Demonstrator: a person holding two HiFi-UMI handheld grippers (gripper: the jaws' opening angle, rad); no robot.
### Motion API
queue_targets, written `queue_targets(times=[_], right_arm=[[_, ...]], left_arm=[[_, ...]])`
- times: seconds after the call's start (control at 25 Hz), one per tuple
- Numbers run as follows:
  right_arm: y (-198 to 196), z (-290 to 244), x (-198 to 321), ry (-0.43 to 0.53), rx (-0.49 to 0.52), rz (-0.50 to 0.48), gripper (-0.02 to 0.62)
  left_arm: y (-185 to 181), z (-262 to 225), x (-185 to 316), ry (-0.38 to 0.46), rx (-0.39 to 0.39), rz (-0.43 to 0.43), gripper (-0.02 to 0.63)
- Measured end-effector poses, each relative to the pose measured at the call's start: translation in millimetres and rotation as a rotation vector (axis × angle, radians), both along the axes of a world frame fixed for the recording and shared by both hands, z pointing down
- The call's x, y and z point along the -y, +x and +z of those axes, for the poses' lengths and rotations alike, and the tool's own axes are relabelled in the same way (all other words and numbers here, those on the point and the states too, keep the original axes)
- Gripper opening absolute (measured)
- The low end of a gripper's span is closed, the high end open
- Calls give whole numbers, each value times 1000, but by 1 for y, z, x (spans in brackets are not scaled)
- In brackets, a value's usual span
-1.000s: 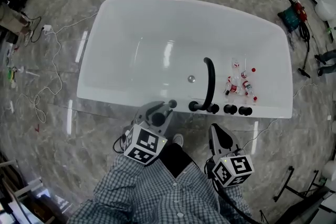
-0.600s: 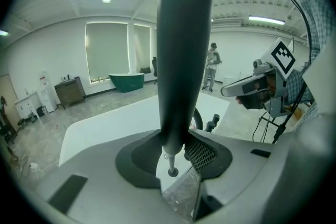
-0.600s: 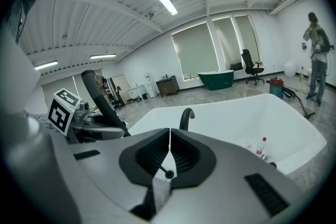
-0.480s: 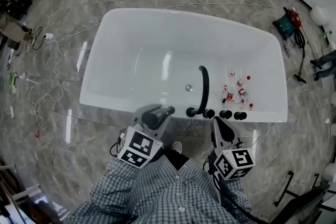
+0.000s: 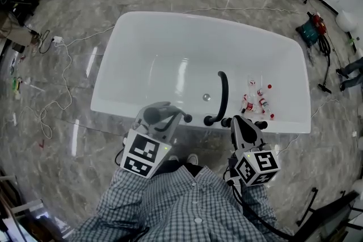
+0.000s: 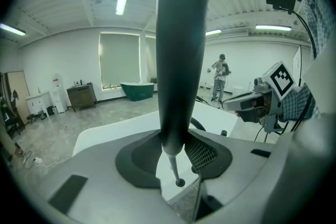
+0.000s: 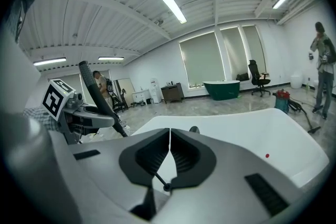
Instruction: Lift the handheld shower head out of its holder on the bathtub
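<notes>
Left gripper (image 6: pixel 176 157): clamped across the dark round handle of the shower head (image 6: pixel 181 44), which stands upright between my pads, at the near rim of the bathtub (image 5: pixel 113 59) and, as I judge it, free of its holder. Right gripper (image 7: pixel 169 152): jaws pressed together on nothing, near the black spout (image 5: pixel 222 93). Handling, by my estimate: rigid, smooth and probably slick, moderate weight; best gripped squarely mid-handle.

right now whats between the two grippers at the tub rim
In the head view, the base of the black curved spout stands on the bathtub rim between the left gripper, which grips the shower head, and the shut right gripper.
</notes>
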State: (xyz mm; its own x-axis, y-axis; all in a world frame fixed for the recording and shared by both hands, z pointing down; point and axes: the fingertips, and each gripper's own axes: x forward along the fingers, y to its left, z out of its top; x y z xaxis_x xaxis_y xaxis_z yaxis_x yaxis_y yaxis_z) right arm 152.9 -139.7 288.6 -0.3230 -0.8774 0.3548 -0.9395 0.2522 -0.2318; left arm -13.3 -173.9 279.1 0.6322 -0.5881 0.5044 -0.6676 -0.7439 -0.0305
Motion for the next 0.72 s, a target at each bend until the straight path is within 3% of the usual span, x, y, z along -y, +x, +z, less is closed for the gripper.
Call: queue_targets(times=[0.72], right_arm=[[-23,-41,1,104,8,-26,18]], left_arm=[[-31,-69,-18,83,-51,-61,140]])
